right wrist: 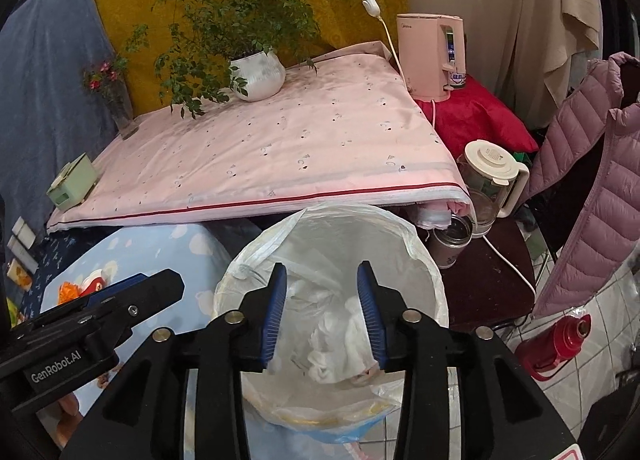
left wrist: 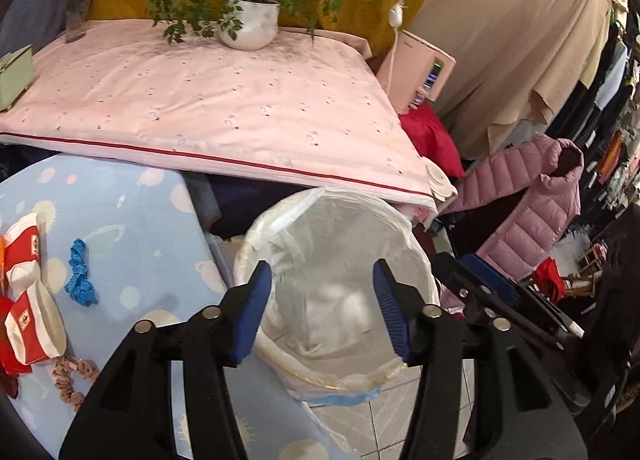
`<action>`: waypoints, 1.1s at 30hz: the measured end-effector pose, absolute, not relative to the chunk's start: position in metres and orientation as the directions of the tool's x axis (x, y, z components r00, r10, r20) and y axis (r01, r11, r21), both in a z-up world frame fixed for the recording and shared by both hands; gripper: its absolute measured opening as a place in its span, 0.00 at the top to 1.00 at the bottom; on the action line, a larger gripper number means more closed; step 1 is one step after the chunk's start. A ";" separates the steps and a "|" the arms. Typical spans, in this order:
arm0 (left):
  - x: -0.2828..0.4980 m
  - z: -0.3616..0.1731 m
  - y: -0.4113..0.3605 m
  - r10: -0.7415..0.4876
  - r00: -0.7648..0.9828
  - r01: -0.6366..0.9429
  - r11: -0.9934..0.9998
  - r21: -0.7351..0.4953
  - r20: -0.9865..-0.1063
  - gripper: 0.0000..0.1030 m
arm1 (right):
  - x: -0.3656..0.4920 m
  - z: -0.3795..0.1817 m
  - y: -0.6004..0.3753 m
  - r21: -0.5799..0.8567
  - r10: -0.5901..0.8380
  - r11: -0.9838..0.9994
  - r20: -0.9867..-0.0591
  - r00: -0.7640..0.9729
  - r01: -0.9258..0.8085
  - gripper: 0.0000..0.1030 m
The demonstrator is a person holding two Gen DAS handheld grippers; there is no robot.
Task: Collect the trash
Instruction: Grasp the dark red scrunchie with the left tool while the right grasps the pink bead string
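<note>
Wrist views: both fingers point(left wrist: 264, 300) apart, empty.

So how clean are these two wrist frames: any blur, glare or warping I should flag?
Left wrist view: heavy fisheye bending, dark corners; the white tissue in the lined trash bin is smeared, while the left gripper is sharp. Right wrist view: same curvature, the pink tablecloth edge bows; tissue in the bin is soft, the right gripper crisp. Even indoor light, no harsh glare.
</note>
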State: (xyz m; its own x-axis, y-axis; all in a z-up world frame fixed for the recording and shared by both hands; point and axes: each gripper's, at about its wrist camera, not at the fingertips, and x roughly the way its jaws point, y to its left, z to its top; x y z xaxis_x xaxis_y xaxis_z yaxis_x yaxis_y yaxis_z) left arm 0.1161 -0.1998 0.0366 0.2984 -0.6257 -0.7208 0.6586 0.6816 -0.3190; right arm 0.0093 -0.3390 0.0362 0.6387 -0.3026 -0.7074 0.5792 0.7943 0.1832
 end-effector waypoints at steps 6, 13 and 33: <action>0.119 0.045 -0.181 -0.610 0.343 0.635 0.711 -0.302 -0.715 0.46 | 0.011 0.050 -0.323 0.179 -0.304 0.812 -0.684 0.664 0.556 0.46; 0.121 0.057 -0.147 -0.596 0.393 0.603 0.742 -0.293 -0.701 0.42 | 0.019 0.064 -0.292 0.172 -0.286 0.839 -0.667 0.687 0.517 0.41; 0.140 0.041 0.016 -0.371 0.560 0.341 0.918 -0.202 -0.741 0.22 | 0.059 0.060 -0.173 0.164 -0.141 0.925 -0.691 0.709 0.344 0.36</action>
State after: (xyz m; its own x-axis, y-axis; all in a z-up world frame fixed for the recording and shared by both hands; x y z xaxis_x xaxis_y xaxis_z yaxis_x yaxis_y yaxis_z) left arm 0.1403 0.0164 0.0415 0.5604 -0.3710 -0.7405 0.3409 0.9181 -0.2020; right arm 0.0589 -0.1727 0.0600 0.7091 -0.1413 -0.6908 0.3437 0.9247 0.1636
